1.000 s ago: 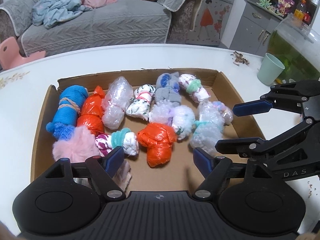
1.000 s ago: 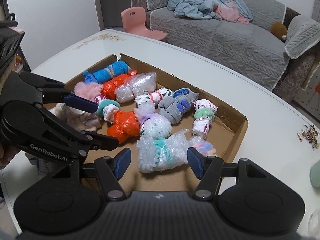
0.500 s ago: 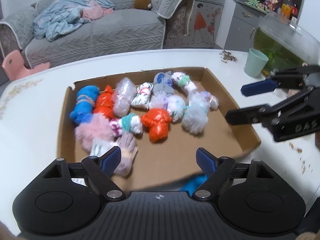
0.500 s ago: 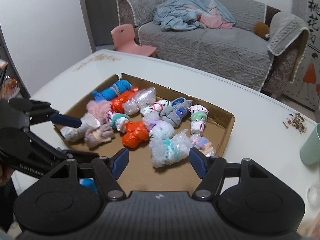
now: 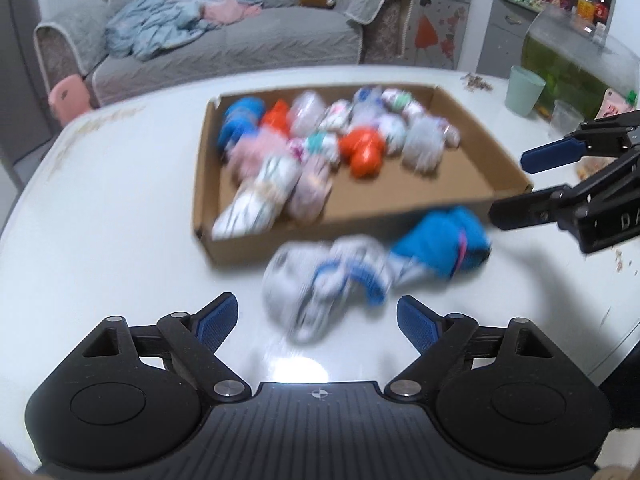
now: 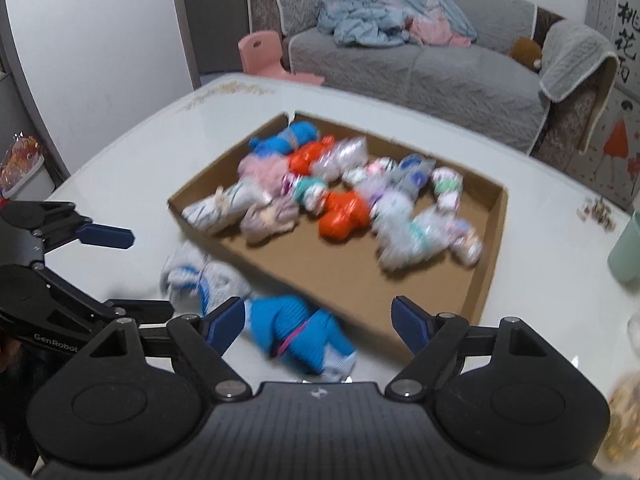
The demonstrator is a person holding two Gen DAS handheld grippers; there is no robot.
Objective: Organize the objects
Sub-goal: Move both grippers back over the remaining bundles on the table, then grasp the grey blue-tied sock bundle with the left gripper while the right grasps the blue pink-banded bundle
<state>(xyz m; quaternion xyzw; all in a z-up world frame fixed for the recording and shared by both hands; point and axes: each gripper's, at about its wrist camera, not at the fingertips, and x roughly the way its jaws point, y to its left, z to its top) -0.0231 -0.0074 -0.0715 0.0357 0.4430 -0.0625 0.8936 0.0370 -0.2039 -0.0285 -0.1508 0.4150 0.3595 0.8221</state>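
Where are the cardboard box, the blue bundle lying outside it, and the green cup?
cardboard box (image 5: pixel 484 132), left wrist view, bare right inner wall.
blue bundle (image 5: pixel 440 246), left wrist view, middle of its blue part.
green cup (image 5: pixel 525 90), left wrist view, side of the cup.

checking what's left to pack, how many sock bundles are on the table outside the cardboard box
2. A grey-and-white bundle lies just outside the cardboard box, near its front wall; a bright blue bundle lies right beside it. The blur may hide others.
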